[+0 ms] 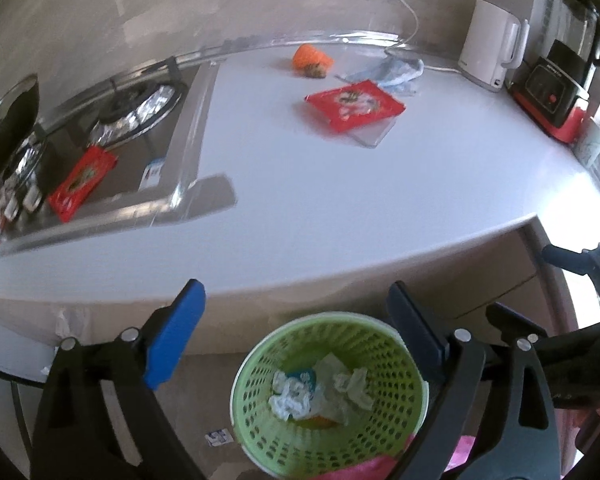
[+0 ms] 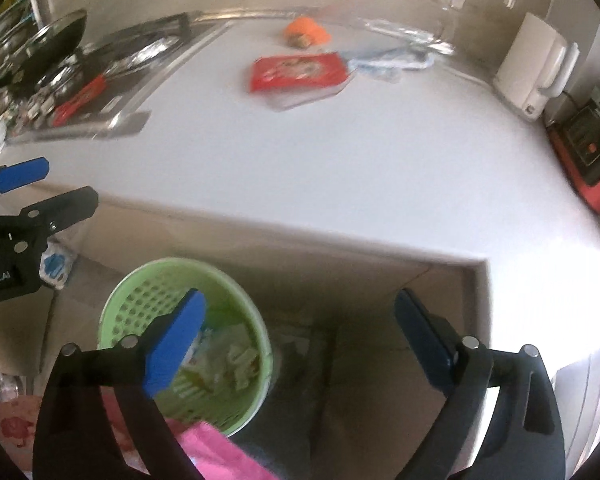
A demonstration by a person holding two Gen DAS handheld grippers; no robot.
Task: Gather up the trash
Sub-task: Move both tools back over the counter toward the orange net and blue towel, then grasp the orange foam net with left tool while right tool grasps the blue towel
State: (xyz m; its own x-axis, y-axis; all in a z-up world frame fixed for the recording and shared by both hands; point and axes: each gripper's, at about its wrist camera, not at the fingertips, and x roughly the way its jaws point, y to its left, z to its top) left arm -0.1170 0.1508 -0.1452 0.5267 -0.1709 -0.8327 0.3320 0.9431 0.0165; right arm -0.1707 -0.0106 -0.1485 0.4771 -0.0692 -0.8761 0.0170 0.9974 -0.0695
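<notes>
A green perforated bin [image 1: 328,396] stands on the floor below the white counter [image 1: 340,200] and holds crumpled paper and wrappers [image 1: 320,392]. My left gripper [image 1: 296,304] is open and empty right above the bin. My right gripper [image 2: 300,312] is open and empty, just right of the bin [image 2: 180,340]. On the counter lie a red snack packet [image 1: 354,104], an orange wrapper [image 1: 312,60] and a crumpled blue-white plastic bag [image 1: 392,74]. Another red packet [image 1: 82,182] lies on the stove. The left gripper also shows in the right wrist view [image 2: 56,184].
A stove [image 1: 112,128] with foil-lined burners and a black pan [image 1: 8,120] is at the left. A white kettle [image 1: 492,52] and a red-black blender [image 1: 560,92] stand at the back right. A pink cloth [image 2: 220,452] lies near the bin.
</notes>
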